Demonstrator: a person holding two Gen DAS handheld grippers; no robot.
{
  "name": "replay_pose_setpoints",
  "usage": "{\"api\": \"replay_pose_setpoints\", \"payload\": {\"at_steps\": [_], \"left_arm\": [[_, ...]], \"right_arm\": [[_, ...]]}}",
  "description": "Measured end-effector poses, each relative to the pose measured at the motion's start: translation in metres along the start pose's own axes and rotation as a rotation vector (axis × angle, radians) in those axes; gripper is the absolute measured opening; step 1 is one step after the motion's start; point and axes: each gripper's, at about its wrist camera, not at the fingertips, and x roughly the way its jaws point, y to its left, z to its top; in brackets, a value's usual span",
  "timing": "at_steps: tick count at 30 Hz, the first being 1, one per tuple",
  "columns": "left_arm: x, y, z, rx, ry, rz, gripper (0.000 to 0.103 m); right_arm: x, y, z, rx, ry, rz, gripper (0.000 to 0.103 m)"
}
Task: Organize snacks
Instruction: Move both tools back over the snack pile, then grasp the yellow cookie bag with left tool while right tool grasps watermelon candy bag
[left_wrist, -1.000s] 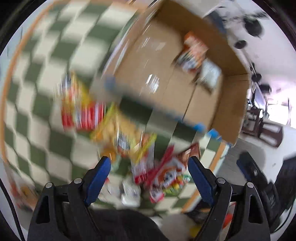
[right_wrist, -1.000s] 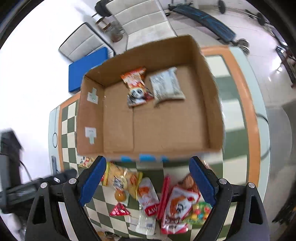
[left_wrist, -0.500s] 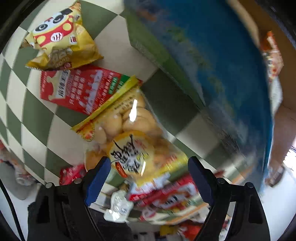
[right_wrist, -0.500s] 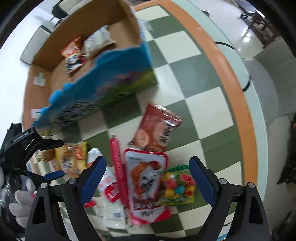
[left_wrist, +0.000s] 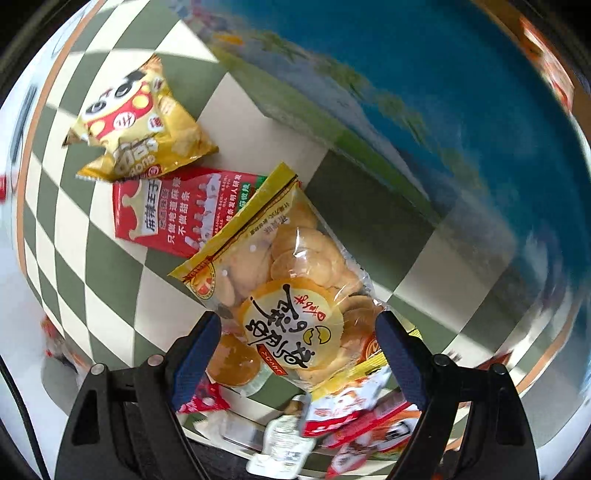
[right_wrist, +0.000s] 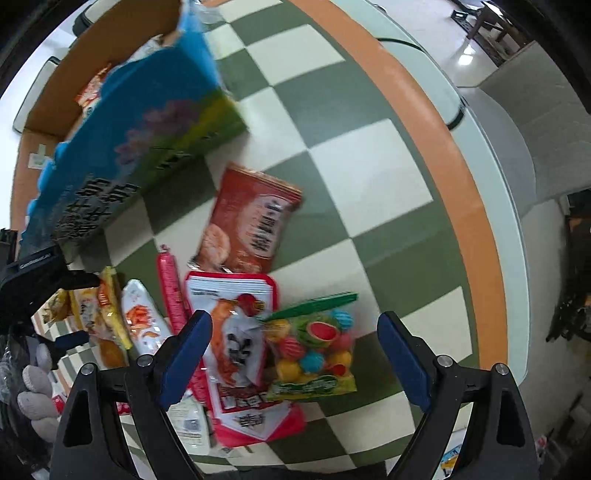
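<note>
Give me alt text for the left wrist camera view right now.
An open left gripper points down over a clear bag of round yellow biscuits on a green-and-cream checkered table, its blue fingers either side of the bag's near end. Behind lie a red packet and a yellow panda bag; a blurred blue box fills the upper right.

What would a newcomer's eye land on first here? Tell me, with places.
The clear cookie bag with its round yellow label fills the middle of the left wrist view, lying just ahead of the open left gripper. In the right wrist view the colourful candy bag lies between the fingers of the open right gripper, beside a red-and-white pouch. The blue box stands behind, on the green checked table.
</note>
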Motion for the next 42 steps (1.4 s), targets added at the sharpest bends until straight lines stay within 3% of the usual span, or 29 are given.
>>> {"api": "replay_pose_setpoints", "payload": {"at_steps": [6, 10, 13, 18, 20, 23, 25, 26, 29, 32, 39, 42], "left_arm": [[0.013, 0.007, -0.034, 0.150, 0.001, 0.044, 0.087], [0.022, 0.028, -0.050, 0.211, 0.058, 0.060, 0.087], [0.017, 0.044, -0.054, 0.167, 0.068, -0.027, 0.086], [0.004, 0.053, -0.044, -0.047, 0.100, -0.310, 0.085], [0.007, 0.045, -0.030, -0.093, 0.114, -0.332, 0.085], [0.017, 0.023, -0.021, -0.143, 0.134, -0.307, 0.086], [0.015, 0.006, -0.014, -0.161, 0.095, -0.258, 0.085], [0.018, 0.004, -0.014, -0.147, 0.067, -0.212, 0.085], [0.018, 0.004, -0.015, -0.072, 0.023, -0.113, 0.086], [0.017, 0.022, -0.016, -0.007, 0.021, -0.084, 0.087], [0.033, 0.065, -0.025, 0.027, 0.112, -0.101, 0.086], [0.025, 0.081, -0.031, -0.040, 0.117, -0.218, 0.085]], "right_arm": [[0.012, -0.020, -0.008, 0.001, 0.067, -0.010, 0.093], [0.023, -0.027, -0.013, -0.002, 0.118, 0.018, 0.093], [0.032, -0.031, -0.013, -0.011, 0.153, 0.037, 0.093], [0.046, -0.030, -0.012, -0.017, 0.185, 0.062, 0.093], [0.052, -0.028, -0.012, -0.012, 0.190, 0.068, 0.093], [0.055, -0.026, -0.011, 0.009, 0.181, 0.063, 0.089], [0.052, -0.027, -0.012, 0.007, 0.161, 0.060, 0.084], [0.051, -0.021, -0.012, -0.001, 0.155, 0.061, 0.079], [0.046, -0.013, -0.017, -0.046, 0.139, 0.034, 0.075], [0.045, -0.011, -0.021, -0.063, 0.142, 0.042, 0.070], [0.048, 0.006, -0.036, -0.100, 0.157, 0.037, 0.064], [0.048, 0.010, -0.036, -0.104, 0.163, 0.052, 0.061]]}}
